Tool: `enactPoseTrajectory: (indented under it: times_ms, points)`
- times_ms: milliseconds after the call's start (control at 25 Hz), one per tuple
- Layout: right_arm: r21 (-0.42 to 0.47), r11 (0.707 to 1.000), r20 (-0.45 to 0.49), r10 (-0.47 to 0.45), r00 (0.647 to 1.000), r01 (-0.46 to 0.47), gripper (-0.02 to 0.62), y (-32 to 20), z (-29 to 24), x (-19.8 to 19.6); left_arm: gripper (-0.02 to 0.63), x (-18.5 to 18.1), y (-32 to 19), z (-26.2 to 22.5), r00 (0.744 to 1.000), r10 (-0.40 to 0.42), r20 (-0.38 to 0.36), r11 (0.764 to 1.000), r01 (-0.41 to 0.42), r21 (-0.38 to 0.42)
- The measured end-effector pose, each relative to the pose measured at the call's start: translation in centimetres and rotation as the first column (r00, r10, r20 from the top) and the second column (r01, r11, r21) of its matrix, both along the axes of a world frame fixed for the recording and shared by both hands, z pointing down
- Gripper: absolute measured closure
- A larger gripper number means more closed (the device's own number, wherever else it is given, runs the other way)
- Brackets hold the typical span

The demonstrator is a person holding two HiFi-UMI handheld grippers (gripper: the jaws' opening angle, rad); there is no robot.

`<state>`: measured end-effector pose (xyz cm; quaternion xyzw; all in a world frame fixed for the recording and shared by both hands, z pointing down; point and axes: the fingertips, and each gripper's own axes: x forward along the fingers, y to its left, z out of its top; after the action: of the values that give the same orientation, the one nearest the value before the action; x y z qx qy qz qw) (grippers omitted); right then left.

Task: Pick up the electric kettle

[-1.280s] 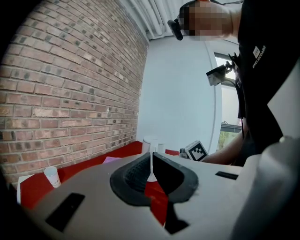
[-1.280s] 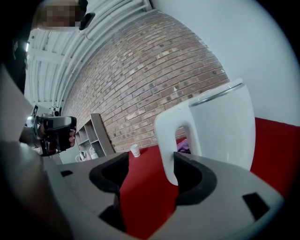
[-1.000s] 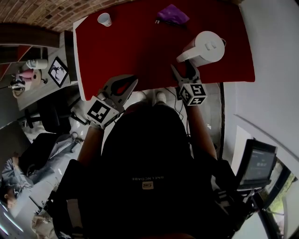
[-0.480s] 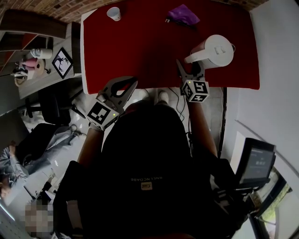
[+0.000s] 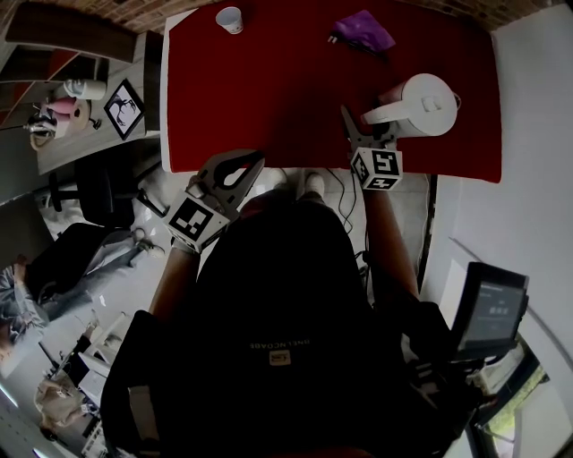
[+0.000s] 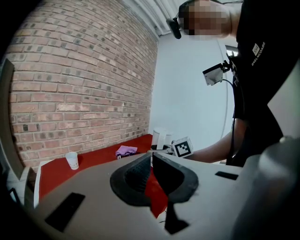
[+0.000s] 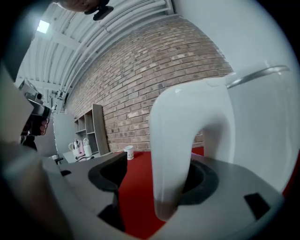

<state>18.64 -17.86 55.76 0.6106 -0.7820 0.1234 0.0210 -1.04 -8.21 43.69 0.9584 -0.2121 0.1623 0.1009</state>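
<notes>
Nearest to you, your left gripper (image 6: 151,155) hangs just off the near edge of the red table (image 5: 269,98), its jaws pressed together at the tips with nothing between them; it plays no part in the grasp. A little further out, your right gripper (image 7: 158,159) is at the electric kettle (image 5: 428,103), which stands on the right side of the table, close to the near edge. The white handle (image 7: 173,140) sits between the parted jaws: it lies close against the right jaw, while red tabletop shows in the gap between it and the left jaw, so nothing is clamped yet. You look to be at the end of the reach, just short of the grip. The next move calls for closing the jaws squarely on the handle, centred enough that the kettle does not swing or twist, then lifting straight up. Beyond the kettle, a purple cloth (image 5: 363,29) lies toward the far edge, and a paper cup (image 5: 229,18) stands at the far left corner, both well apart from your work.
</notes>
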Motion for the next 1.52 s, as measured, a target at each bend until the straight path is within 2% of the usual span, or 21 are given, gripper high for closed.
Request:
enactPoseTrajectory:
  times_ms: [320,520,760,1000,1080,1520]
  points:
    - [0.071,0.997,-0.005,-0.014,1.0,0.014,0.282,-0.5,-0.5,-0.5,0.6,-0.9,1.0,0.7,0.999,-0.037,0.013,0.999,0.037,-0.01]
    - [0.099,0.995,-0.018,0.027,0.999,-0.025,0.312,-0.5,-0.8,-0.4,0.6,-1.7,1.4,0.8,0.998,-0.059,0.016,0.998,0.06,-0.015]
    - [0.1,0.986,-0.042,0.139,0.989,-0.135,0.41,-0.7,-0.8,1.1,0.6,-2.0,1.9,0.5,0.997,-0.077,0.015,0.997,0.077,-0.011]
    - [0.079,0.978,-0.053,0.199,0.979,-0.194,0.462,-0.9,-0.5,2.0,0.6,-2.3,2.0,0.6,0.995,-0.1,0.019,0.995,0.1,-0.017]
    - [0.073,0.972,-0.057,0.229,0.972,-0.225,0.523,-1.0,-0.4,2.5,0.6,-2.2,2.0,0.6,0.995,-0.099,0.02,0.995,0.099,-0.016]
    - [0.056,0.96,-0.073,0.276,0.958,-0.273,0.526,-1.5,-0.1,2.9,0.6,-2.1,2.5,0.5,0.995,-0.102,0.02,0.995,0.102,-0.006]
